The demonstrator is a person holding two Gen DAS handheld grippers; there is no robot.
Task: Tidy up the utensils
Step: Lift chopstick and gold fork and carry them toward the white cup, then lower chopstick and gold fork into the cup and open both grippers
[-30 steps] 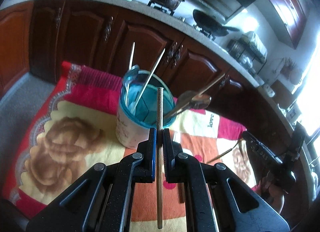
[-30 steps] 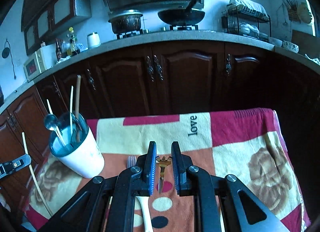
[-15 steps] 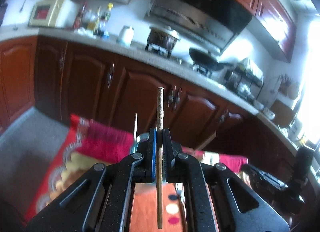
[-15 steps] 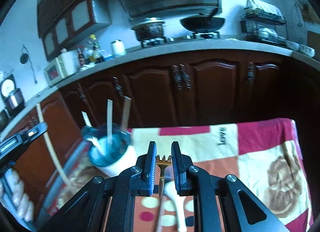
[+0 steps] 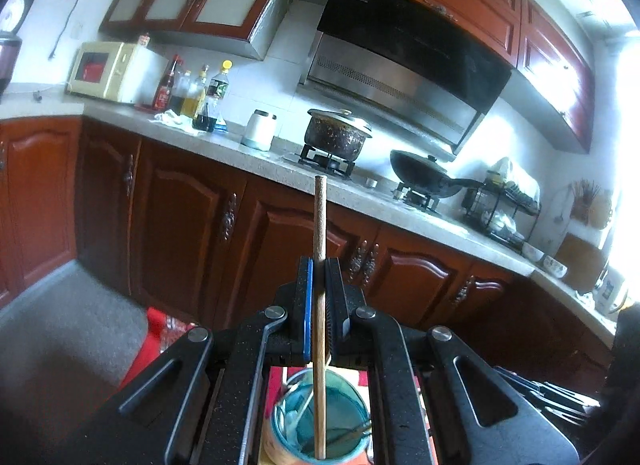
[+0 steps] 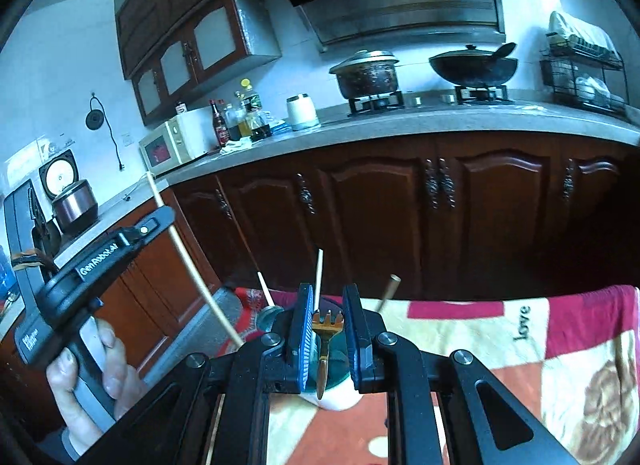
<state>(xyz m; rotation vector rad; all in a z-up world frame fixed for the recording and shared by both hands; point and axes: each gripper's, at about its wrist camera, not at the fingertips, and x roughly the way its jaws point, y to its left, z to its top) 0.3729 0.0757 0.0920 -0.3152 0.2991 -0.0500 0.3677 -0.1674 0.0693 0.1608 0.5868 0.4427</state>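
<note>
Left wrist view: the left claw (image 5: pixel 318 277) is clamped tight on a wooden chopstick (image 5: pixel 319 225), which stands upright between the pads, its top at twelve o'clock above the fingertips and its lower end hanging at six o'clock over the open mouth of a blue-lined cup (image 5: pixel 320 421). The cup sits directly beneath the claw and already holds several utensils, seen blurred inside. A strip of red patterned cloth (image 5: pixel 160 329) shows at about eight o'clock of the cup. Behind, at twelve o'clock, a kitchen counter (image 5: pixel 248 153) carries a dark pot (image 5: pixel 338 137) and a wok (image 5: pixel 424 175).

Right wrist view: the right claw (image 6: pixel 327 319) is closed on a small gold fork (image 6: pixel 326 329), tines pointing up at twelve o'clock, handle hanging down between the pads. The cup (image 6: pixel 340 393) stands just behind and below the claw, mostly hidden by it; pale chopstick ends (image 6: pixel 319 273) and a wooden handle (image 6: pixel 390 287) stick up from it at about eleven, twelve and one o'clock. The cup rests on the cloth-covered bench (image 6: pixel 520 349), whose cloth bears the word "love". At nine o'clock a hand (image 6: pixel 92 381) grips the left claw's handle (image 6: pixel 100 261), with the chopstick (image 6: pixel 184 253) slanting from it.
</note>
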